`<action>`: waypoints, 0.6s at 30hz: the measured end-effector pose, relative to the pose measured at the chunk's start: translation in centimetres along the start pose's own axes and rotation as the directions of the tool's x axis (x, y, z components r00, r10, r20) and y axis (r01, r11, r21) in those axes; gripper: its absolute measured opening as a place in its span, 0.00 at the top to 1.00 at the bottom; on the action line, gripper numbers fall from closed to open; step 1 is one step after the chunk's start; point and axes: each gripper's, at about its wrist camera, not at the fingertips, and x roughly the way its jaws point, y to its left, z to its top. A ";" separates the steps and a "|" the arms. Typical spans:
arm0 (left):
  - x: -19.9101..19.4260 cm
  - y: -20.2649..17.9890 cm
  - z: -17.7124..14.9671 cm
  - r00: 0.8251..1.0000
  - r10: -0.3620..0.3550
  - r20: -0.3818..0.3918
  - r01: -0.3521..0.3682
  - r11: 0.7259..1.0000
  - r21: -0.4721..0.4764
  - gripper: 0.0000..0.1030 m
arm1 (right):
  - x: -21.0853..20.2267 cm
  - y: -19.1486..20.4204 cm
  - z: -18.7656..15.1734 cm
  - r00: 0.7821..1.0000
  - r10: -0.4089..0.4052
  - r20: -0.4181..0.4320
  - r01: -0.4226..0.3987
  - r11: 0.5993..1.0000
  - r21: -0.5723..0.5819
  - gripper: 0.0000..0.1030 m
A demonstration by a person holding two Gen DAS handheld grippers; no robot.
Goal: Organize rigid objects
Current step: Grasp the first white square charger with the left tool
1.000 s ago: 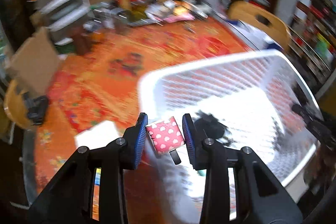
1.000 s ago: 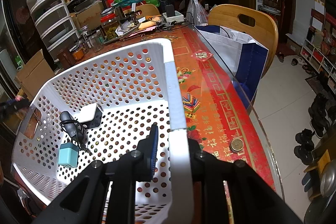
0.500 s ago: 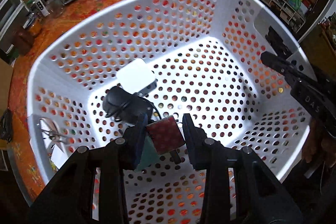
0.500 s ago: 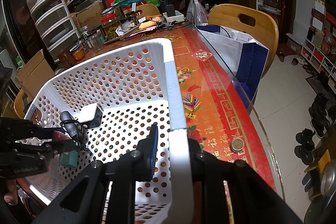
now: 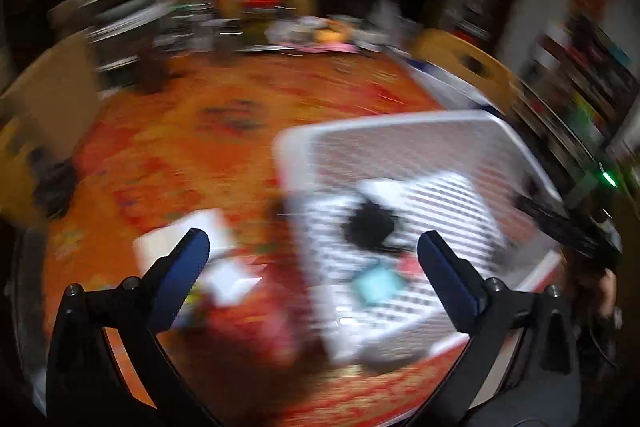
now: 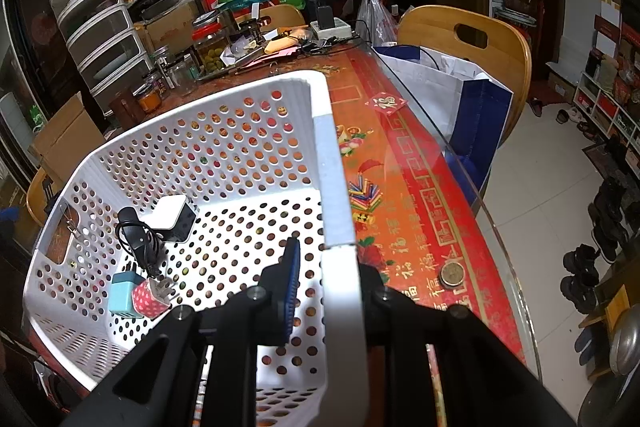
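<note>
Left tongs [image 5: 312,251] gape wide, blue pads far apart, nothing between them, and that whole view is smeared with motion blur. They hang above the near edge of the white basket [image 5: 400,131], which sits on the orange-red bench [image 5: 180,147]. White paper-like items [image 5: 200,239] lie on the bench just left of the basket, too blurred to identify. Over on the right wrist view, everything is sharp: the right tongs [image 6: 332,263] are clamped on the basket's rim [image 6: 336,187], one blue pad inside the wall, the other finger outside. Down on the basket floor, the pink heart-patterned charger [image 6: 150,297] lies on its side, prongs pointing right, touching the teal plug cube [image 6: 122,291] just to its left. Behind those two, a black coiled cable with its adapter [image 6: 138,235], and beside that a white power brick [image 6: 170,213]. All four cluster in the basket's left part. Outside it, a coin [image 6: 452,273] rests on the bench near the glass edge, and a wooden chair [image 6: 472,39] stands beyond with a white and blue bag [image 6: 452,91] against it.
</note>
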 end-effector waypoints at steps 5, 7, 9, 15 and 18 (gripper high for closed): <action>4.4 12.0 -0.5 0.981 0.141 -0.131 -0.166 0.964 -0.210 0.00 | 0.0 -0.1 0.1 1.000 0.000 -0.002 0.000 1.000 0.000 0.81; 6.7 14.8 -1.1 0.965 0.183 -0.189 -0.225 0.945 -0.235 0.01 | 0.0 -0.1 0.2 1.000 -0.004 -0.003 0.004 1.000 0.002 0.81; 9.0 16.6 -1.7 0.950 0.192 -0.247 -0.250 0.940 -0.232 0.01 | 0.1 -0.1 0.3 1.000 -0.009 -0.006 0.009 1.000 0.002 0.81; 12.5 17.7 -2.4 0.941 0.161 -0.297 -0.238 0.940 -0.245 0.01 | 0.0 -0.2 0.2 1.000 -0.013 -0.012 0.013 1.000 -0.002 0.81; 13.8 17.7 -2.5 0.935 0.167 -0.313 -0.249 0.937 -0.244 0.00 | 0.0 -0.2 0.1 1.000 -0.014 -0.015 0.014 1.000 -0.005 0.81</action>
